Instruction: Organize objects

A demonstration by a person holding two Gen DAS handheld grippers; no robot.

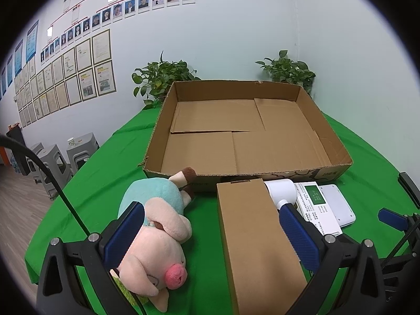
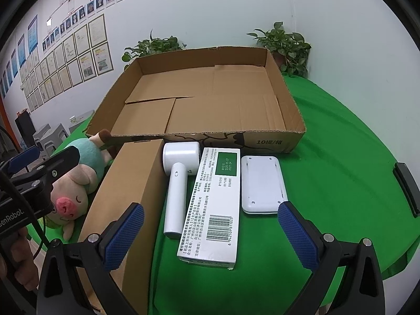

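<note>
A wide, shallow cardboard tray (image 1: 338, 141) (image 2: 288, 110) lies empty at the back of the green table. In front of it lie a pink plush pig (image 1: 157, 236) (image 2: 76, 181), a long brown carton (image 1: 257, 236) (image 2: 131, 183), a white hair dryer (image 2: 178, 183) (image 1: 281, 191), a white-and-green medicine box (image 2: 218, 204) (image 1: 315, 199) and a flat white device (image 2: 262, 183) (image 1: 338, 204). My left gripper (image 1: 212, 236) is open, its fingers straddling the pig and carton. My right gripper (image 2: 210, 236) is open above the dryer and medicine box.
Two potted plants (image 1: 162, 78) (image 1: 288, 71) stand behind the tray by the wall. Grey stools (image 1: 57, 162) sit left of the table. A black bar (image 2: 407, 186) lies at the table's right edge. The left gripper's body (image 2: 31, 183) shows at the right wrist view's left.
</note>
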